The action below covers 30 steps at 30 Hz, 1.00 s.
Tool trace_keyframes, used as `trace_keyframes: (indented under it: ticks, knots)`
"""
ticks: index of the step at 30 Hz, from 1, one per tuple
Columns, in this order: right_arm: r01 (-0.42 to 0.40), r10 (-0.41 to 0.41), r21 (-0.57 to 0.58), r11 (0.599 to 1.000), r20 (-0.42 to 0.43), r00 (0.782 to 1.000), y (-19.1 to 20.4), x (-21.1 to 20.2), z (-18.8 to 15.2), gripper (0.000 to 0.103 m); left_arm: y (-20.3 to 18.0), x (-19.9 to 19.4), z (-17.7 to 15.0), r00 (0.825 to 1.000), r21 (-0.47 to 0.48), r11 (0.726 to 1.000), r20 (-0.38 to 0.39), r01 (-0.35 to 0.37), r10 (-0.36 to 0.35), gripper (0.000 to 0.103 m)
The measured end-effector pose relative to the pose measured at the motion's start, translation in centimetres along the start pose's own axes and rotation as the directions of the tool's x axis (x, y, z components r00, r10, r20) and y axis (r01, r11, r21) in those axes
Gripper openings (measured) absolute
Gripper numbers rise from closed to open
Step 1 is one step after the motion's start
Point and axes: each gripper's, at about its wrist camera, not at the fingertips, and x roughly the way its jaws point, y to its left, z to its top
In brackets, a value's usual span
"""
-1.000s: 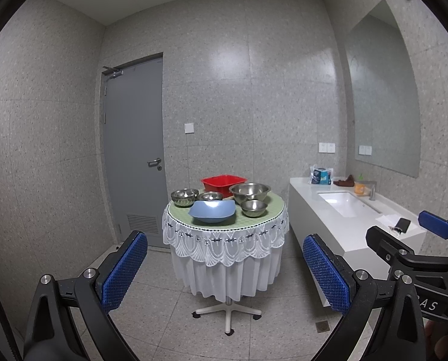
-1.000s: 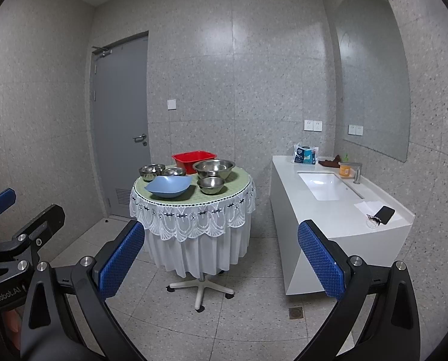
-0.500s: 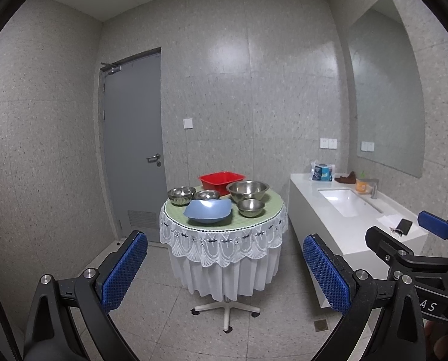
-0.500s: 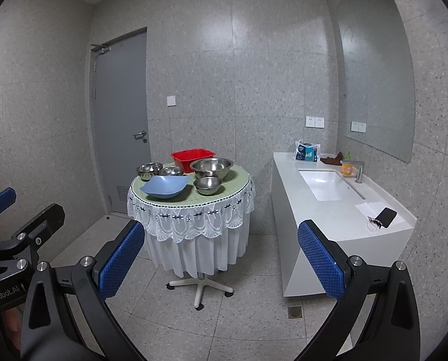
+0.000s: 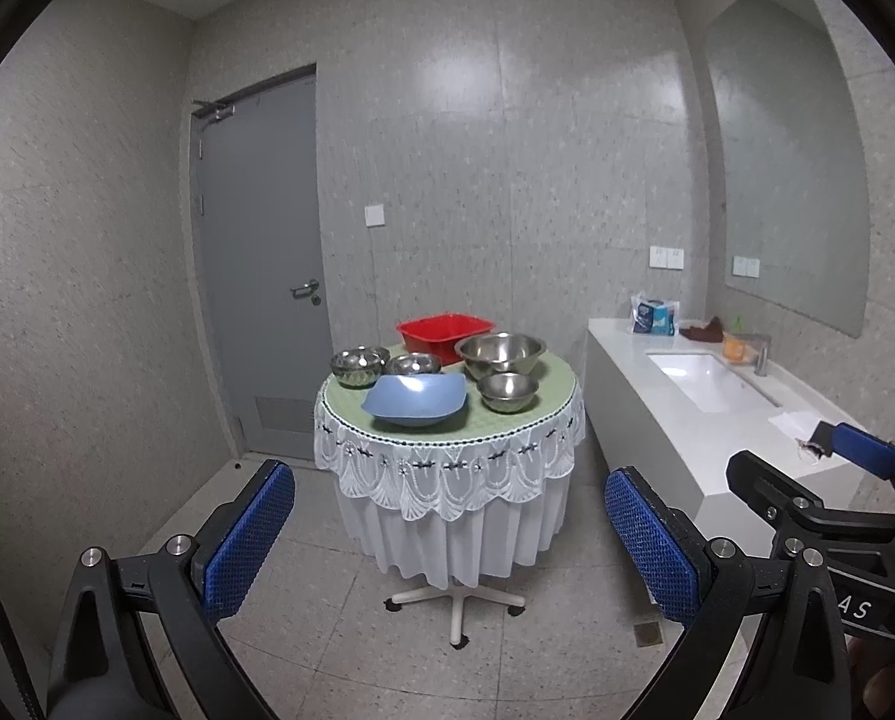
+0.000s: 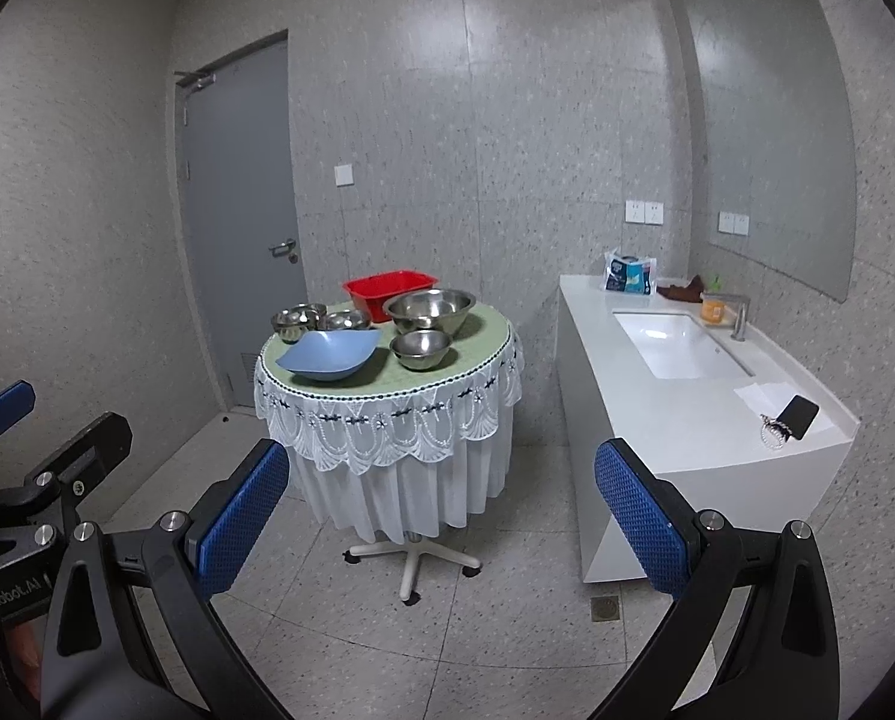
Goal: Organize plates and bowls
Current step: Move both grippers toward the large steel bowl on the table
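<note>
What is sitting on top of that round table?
On the round table: a blue bowl, four steel bowls and a red tub. The tub's inside is hidden.

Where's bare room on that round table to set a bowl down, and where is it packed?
Free: the green mat at the right edge, beside the small steel bowl, and a thin front strip before the blue bowl. Crowded: the back left, where two steel bowls, the red basin and the large steel bowl cluster.
</note>
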Motion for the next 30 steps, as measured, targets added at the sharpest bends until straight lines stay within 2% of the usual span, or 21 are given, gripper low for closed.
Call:
trace_keyframes:
  ticks: [8,16,20,24,30]
  knots:
    - [0.06,-0.06,0.024,0.998,-0.034,0.998,0.6,6.5,1.1,0.103,3.7,8.8,2.9,0.997,-0.017,0.998,-0.046,0.057,-0.057,0.102]
    - [0.116,-0.112,0.077,0.99,-0.06,0.992,3.5,15.4,5.3,0.103,10.9,21.0,9.3,0.99,-0.016,0.993,-0.07,0.118,-0.119,0.102]
    - [0.114,-0.109,0.089,0.99,-0.062,0.992,5.4,18.9,7.4,0.103,14.9,26.9,12.2,0.989,-0.027,0.991,-0.077,0.127,-0.129,0.102]
    - [0.113,-0.106,0.078,0.991,-0.079,0.991,6.8,22.7,9.3,0.103,16.6,31.1,14.4,0.986,-0.041,0.989,-0.089,0.139,-0.143,0.102]
    - [0.124,-0.119,0.063,0.99,-0.081,0.99,6.9,28.6,11.8,0.103,15.6,37.9,17.6,0.984,-0.025,0.989,-0.107,0.143,-0.145,0.102]
